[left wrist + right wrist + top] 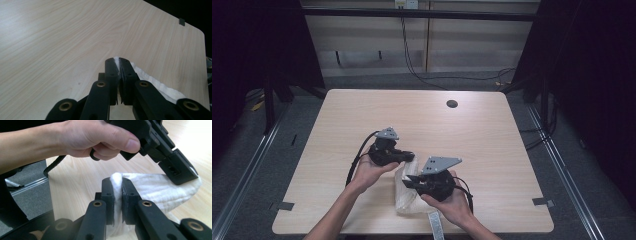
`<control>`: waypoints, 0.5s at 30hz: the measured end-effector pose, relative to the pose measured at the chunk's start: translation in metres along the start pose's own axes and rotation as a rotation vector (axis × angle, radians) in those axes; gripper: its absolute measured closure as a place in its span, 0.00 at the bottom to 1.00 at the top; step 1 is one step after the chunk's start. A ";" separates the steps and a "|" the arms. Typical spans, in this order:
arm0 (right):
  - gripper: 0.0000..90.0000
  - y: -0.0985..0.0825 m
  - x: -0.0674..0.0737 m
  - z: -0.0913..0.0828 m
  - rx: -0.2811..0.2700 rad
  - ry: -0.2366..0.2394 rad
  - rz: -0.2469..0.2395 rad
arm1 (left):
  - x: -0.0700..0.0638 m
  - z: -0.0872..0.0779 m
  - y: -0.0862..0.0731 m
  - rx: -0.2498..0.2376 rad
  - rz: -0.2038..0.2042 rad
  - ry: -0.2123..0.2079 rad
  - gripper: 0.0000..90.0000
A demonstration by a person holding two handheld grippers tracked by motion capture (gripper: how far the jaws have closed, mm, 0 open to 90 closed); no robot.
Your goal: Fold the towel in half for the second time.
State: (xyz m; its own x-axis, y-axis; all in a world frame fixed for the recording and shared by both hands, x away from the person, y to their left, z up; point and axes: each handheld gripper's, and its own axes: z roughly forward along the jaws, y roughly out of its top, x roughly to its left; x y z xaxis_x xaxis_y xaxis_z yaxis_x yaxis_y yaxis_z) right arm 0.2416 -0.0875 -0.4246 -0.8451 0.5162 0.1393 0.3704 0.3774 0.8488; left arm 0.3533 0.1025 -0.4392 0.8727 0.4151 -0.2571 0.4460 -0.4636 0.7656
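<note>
White towel [404, 192] on table [492, 145], left gripper [119, 65] clamped on one edge, right gripper [117, 185] pinching another fold.

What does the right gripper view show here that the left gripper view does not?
The right gripper view has the person's left hand holding the left gripper, whose jaws are clamped on the far end of the white cloth, plus a strip of grey floor past the table edge. The left gripper view has a long bare stretch of the table and a dark tab at its far edge. Both share the wooden tabletop and the white cloth pinched between that view's own black jaws.
</note>
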 end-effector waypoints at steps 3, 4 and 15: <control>0.91 -0.007 -0.001 -0.001 0.002 -0.001 0.014 | -0.002 0.006 -0.002 0.009 0.000 -0.005 0.96; 0.91 -0.009 -0.002 -0.002 0.007 0.001 0.016 | -0.002 0.008 -0.003 0.012 0.001 -0.009 0.96; 0.88 -0.039 -0.012 0.005 0.101 -0.017 0.061 | -0.002 0.040 -0.010 0.073 0.011 -0.012 0.96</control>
State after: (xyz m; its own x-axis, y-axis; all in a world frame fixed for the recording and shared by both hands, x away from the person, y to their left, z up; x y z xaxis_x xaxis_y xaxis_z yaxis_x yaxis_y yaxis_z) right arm 0.2391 -0.1045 -0.4618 -0.8132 0.5536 0.1795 0.4588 0.4201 0.7829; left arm 0.3551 0.0753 -0.4696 0.8797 0.4008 -0.2559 0.4491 -0.5238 0.7238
